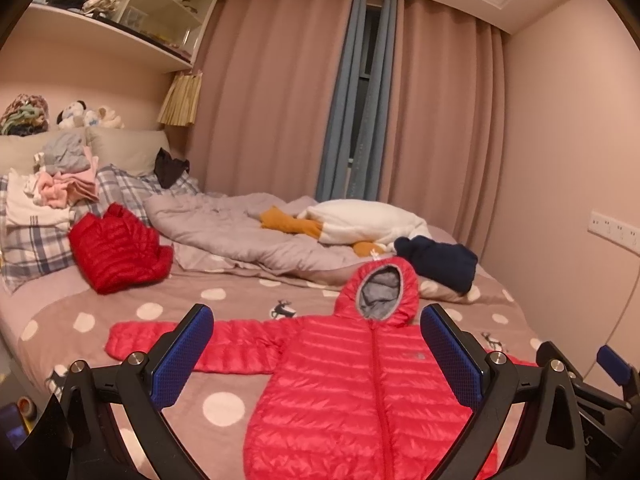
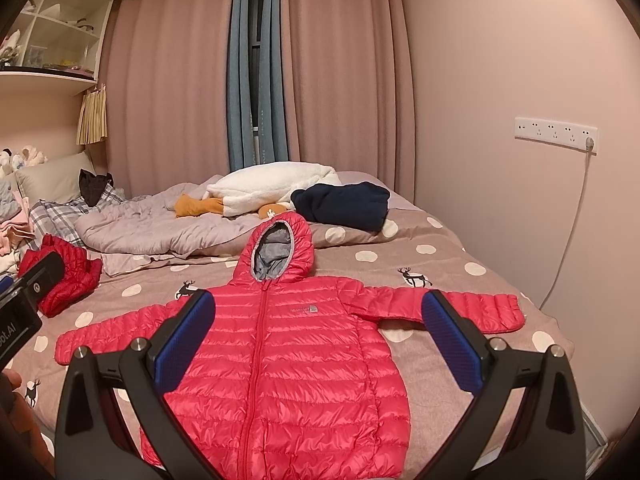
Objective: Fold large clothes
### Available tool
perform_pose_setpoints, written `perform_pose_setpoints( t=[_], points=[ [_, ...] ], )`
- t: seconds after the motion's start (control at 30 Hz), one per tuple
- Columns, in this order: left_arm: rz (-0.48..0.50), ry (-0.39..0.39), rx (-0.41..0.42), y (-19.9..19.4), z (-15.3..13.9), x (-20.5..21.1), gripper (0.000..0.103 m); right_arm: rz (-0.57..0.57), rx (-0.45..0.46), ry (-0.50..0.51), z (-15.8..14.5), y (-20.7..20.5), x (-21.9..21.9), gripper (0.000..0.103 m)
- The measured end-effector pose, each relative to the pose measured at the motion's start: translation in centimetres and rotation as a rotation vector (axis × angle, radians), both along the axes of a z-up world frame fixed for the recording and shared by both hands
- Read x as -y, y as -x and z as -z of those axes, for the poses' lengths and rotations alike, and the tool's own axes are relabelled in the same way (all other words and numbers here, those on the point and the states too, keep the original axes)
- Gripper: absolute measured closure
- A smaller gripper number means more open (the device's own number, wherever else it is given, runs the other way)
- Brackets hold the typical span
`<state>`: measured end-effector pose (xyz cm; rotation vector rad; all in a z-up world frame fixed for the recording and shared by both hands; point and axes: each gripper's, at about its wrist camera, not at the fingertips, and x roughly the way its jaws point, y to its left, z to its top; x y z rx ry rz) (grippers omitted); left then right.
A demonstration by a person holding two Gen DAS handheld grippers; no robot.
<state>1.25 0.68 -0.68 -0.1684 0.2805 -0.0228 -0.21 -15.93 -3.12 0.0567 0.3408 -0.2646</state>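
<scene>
A red hooded down jacket [image 1: 340,384] lies flat, front up and zipped, on the polka-dot bedspread [image 1: 224,404], sleeves spread to both sides and grey-lined hood [image 1: 380,288] pointing to the far side. It also shows in the right wrist view [image 2: 288,344]. My left gripper [image 1: 316,356] is open and empty, held above the jacket's left half. My right gripper [image 2: 318,336] is open and empty above the jacket's body. The right gripper's fingertip [image 1: 616,364] shows at the left view's right edge.
A second red down jacket [image 1: 118,254] lies crumpled at the left. A grey duvet [image 1: 240,236], a white plush goose [image 1: 368,224] and a navy garment [image 1: 438,260] lie behind the hood. Stacked clothes [image 1: 60,184] sit on plaid pillows. A wall [image 2: 520,80] runs along the bed's right side.
</scene>
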Motion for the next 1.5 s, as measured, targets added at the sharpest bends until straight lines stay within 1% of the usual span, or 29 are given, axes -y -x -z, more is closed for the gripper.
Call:
perform_pose_setpoints(
  t=[0.43,1.0,1.4,1.5],
  points=[
    [0.024,-0.010,0.001,0.1,-0.1,0.2,0.001,-0.003,0.000,0.000,-0.1,-0.1,-0.1,0.000],
    [0.017,-0.013,-0.006,-0.2,-0.1,0.4,0.001,0.004,-0.004,0.007,-0.1,-0.2,-0.1,0.000],
    [0.010,-0.016,-0.003,-0.4,-0.1,0.2,0.001,0.007,-0.015,0.001,0.4,-0.7,0.1,0.000],
    [0.008,0.006,-0.007,-1.4,0.2,-0.4,0.001,-0.017,0.016,-0.013,0.6,-0.9,1.1,0.000]
  ],
)
